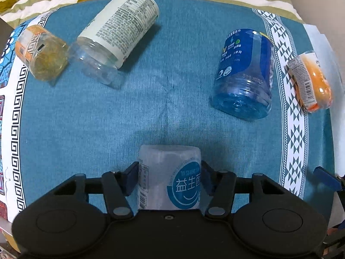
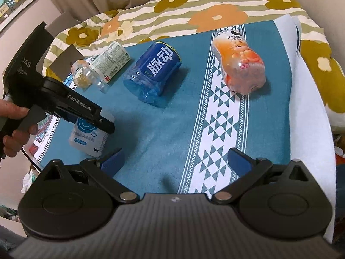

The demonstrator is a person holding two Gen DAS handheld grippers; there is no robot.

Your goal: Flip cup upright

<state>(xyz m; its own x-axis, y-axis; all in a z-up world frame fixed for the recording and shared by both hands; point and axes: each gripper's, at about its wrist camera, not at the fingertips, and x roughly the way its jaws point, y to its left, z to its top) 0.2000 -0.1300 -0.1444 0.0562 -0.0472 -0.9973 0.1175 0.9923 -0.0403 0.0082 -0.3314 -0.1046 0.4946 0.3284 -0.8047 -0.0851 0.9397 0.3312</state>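
A frosted white cup with a blue round label (image 1: 170, 177) sits between my left gripper's (image 1: 169, 178) blue pads, which are shut on its sides. In the right wrist view the same cup (image 2: 88, 139) hangs tilted in the left gripper (image 2: 86, 116) just above the teal cloth (image 2: 151, 133). My right gripper (image 2: 175, 160) is open and empty over the cloth's near edge. Four other cut bottle cups lie on their sides: a blue one (image 1: 244, 73), a white-labelled clear one (image 1: 116, 36), a small amber one (image 1: 41, 52) and an orange one (image 1: 310, 79).
The cloth lies on a floral-covered surface (image 2: 194, 4). The blue cup (image 2: 153, 69) and orange cup (image 2: 239, 64) lie ahead of the right gripper. A grey card (image 2: 64, 62) and a framed picture (image 2: 13, 2) are at the far left. A white patterned band (image 2: 222, 116) crosses the cloth.
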